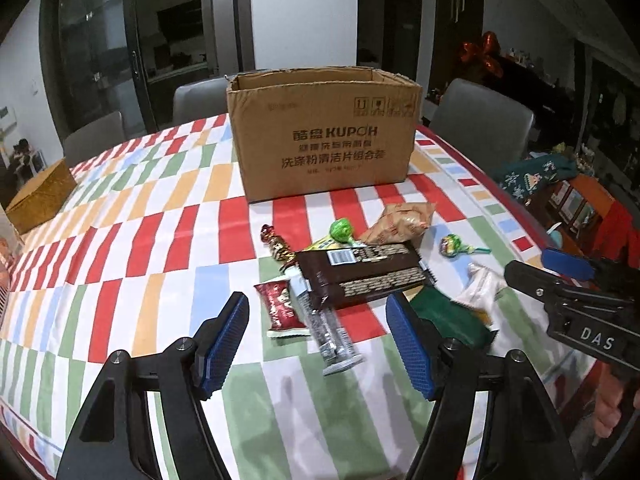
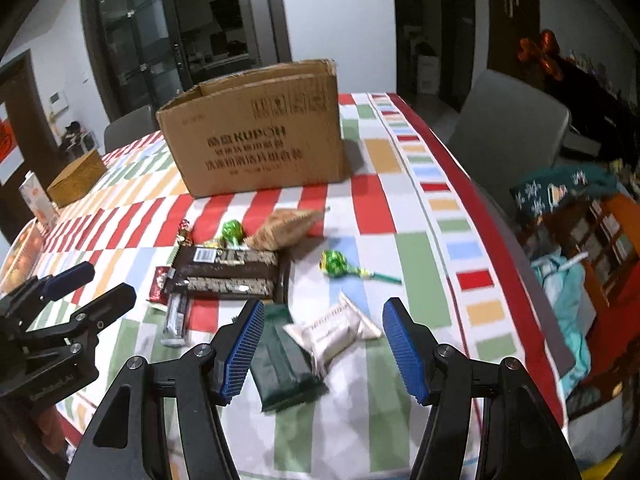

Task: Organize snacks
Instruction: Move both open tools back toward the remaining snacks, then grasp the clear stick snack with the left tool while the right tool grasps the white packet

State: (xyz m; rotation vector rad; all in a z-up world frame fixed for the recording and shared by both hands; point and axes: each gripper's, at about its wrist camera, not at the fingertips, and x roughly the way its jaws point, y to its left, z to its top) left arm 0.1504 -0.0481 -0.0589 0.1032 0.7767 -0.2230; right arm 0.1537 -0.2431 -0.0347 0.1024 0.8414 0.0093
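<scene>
An open cardboard box (image 1: pixel 324 136) stands at the back of the table (image 2: pixel 256 140). In front lies a snack pile: a dark brown biscuit pack (image 1: pixel 360 276) (image 2: pixel 228 274), a small red packet (image 1: pixel 280 306), a clear-wrapped bar (image 1: pixel 328 328), a tan bag (image 1: pixel 400 224) (image 2: pixel 284 228), two green lollipops (image 1: pixel 340 230) (image 2: pixel 340 264), a dark green pack (image 2: pixel 280 360) and a white sachet (image 2: pixel 336 328). My left gripper (image 1: pixel 320 340) is open above the clear bar. My right gripper (image 2: pixel 324 344) is open above the green pack and sachet.
A gold box (image 1: pixel 40 196) sits at the table's left edge. Grey chairs (image 1: pixel 484 120) stand behind the table. Cluttered shelves and cloth (image 2: pixel 592 240) lie beyond the right edge. The checked tablecloth (image 1: pixel 120 260) covers the table.
</scene>
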